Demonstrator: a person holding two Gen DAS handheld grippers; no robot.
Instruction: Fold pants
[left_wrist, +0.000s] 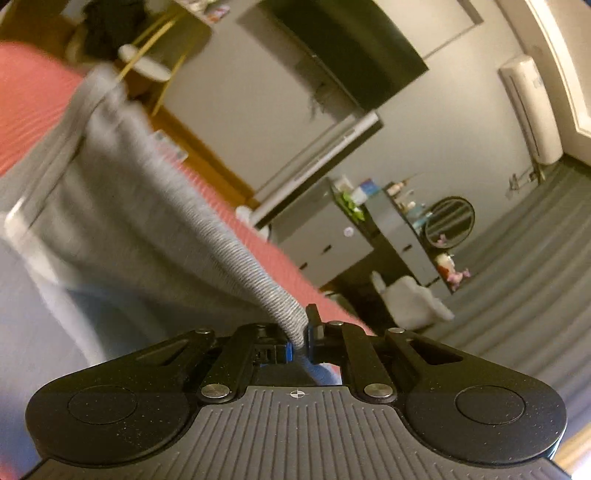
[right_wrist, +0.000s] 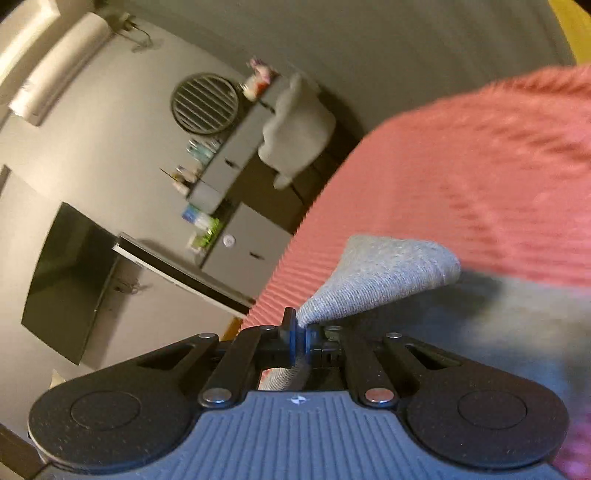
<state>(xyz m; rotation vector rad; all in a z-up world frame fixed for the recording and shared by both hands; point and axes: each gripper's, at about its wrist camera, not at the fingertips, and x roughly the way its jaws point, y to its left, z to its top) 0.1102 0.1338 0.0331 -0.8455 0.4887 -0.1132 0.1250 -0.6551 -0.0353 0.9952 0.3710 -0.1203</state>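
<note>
Grey knit pants lie stretched over a pink ribbed bed cover. In the left wrist view my left gripper is shut on a ribbed band of the pants, which runs taut from the jaws up to the left. In the right wrist view my right gripper is shut on a corner of the grey pants; the pinched cloth fans out to the right above the pink cover. Both views are tilted and blurred.
Beyond the bed stand a grey dresser with bottles on top, a round mirror, a white chair, a dark wall screen and an air conditioner. Wood floor shows past the bed's edge.
</note>
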